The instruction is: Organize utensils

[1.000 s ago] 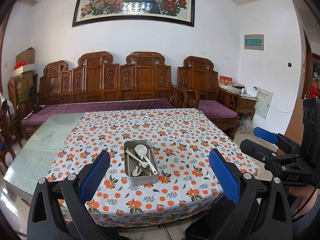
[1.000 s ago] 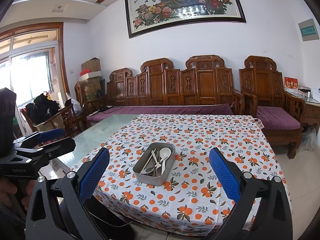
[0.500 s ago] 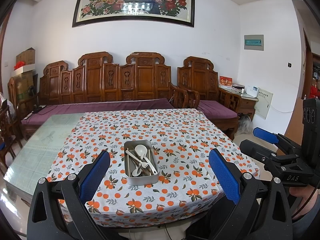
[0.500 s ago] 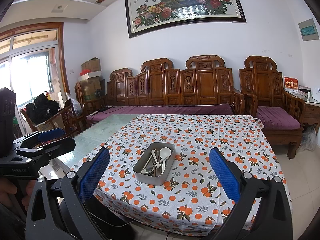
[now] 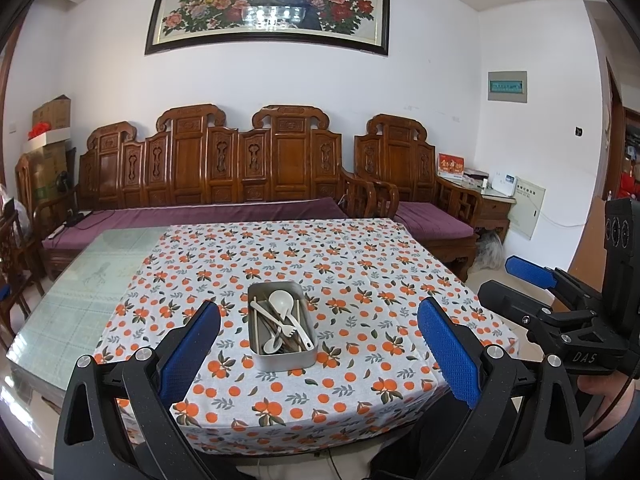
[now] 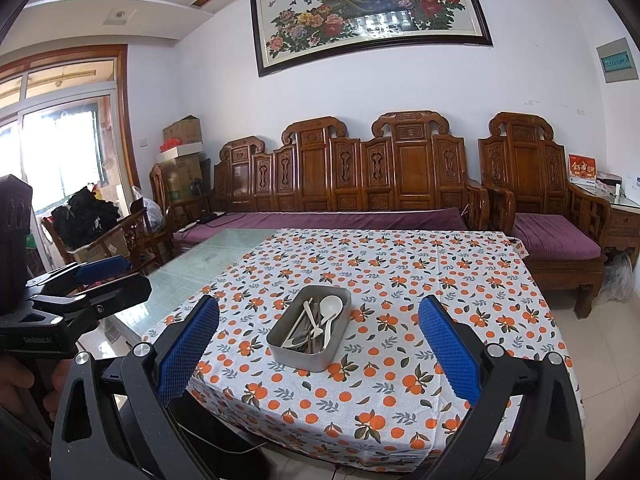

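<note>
A grey metal tray (image 5: 282, 356) stands near the front of the table on an orange-patterned tablecloth (image 5: 360, 280). It holds several utensils: a white spoon (image 5: 282, 303), a white fork, chopsticks and darker pieces. The tray also shows in the right wrist view (image 6: 304, 356), with the white spoon (image 6: 331, 306) in it. My left gripper (image 5: 318, 350) is open and empty, held off the table's front edge, short of the tray. My right gripper (image 6: 318, 350) is open and empty, at the front right of the table. Each gripper shows in the other's view, the right one (image 5: 532, 280) and the left one (image 6: 104, 276).
The table's left part is bare glass (image 5: 72, 292). A carved wooden sofa (image 5: 240, 176) with purple cushions stands behind the table, an armchair (image 5: 420, 200) to its right. Boxes (image 6: 184, 152) and a chair with dark clothes (image 6: 92, 220) are at the far left.
</note>
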A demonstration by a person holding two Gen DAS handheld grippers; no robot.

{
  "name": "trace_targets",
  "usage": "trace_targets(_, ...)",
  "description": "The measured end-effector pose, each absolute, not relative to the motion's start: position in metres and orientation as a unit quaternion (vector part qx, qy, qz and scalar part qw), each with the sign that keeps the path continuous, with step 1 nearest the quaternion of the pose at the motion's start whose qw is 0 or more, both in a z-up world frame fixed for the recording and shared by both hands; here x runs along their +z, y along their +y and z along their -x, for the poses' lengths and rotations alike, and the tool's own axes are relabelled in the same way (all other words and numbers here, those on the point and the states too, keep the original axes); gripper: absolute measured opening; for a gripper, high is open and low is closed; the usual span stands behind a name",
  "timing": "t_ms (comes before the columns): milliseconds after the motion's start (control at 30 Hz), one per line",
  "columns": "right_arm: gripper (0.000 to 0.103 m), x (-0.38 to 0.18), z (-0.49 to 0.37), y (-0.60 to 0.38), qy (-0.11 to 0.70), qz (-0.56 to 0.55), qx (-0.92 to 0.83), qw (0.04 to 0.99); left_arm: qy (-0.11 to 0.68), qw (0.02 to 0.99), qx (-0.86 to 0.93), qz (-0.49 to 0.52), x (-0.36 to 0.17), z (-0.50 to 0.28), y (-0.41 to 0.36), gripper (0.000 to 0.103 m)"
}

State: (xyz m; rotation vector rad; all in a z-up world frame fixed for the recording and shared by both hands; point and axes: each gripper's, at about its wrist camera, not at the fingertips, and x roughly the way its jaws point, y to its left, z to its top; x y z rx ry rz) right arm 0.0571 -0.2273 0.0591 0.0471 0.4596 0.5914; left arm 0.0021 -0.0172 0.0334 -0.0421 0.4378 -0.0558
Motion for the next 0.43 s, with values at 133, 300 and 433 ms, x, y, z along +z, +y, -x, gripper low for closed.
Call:
trace_targets(133, 0.100, 0.0574, -0.0576, -0.2278, 0.225, -0.023, 0.288, 0.931, 0.217, 0.976, -0.028, 0.021, 0.0345, -0.0018, -0.0187, 0.095)
trace_targets(300, 0.100, 0.0580, -0.0579, -0.2277, 0.225, -0.023, 0.288, 0.931, 0.217, 0.976, -0.028, 0.021, 0.0343, -0.0012, -0.0193, 0.095)
trace_targets(433, 0.100, 0.0578, -0.0580, -0.2280, 0.224, -0.023, 0.289, 0.931, 0.217, 0.976, -0.027, 0.022, 0.0345, -0.0011, -0.0198, 0.095)
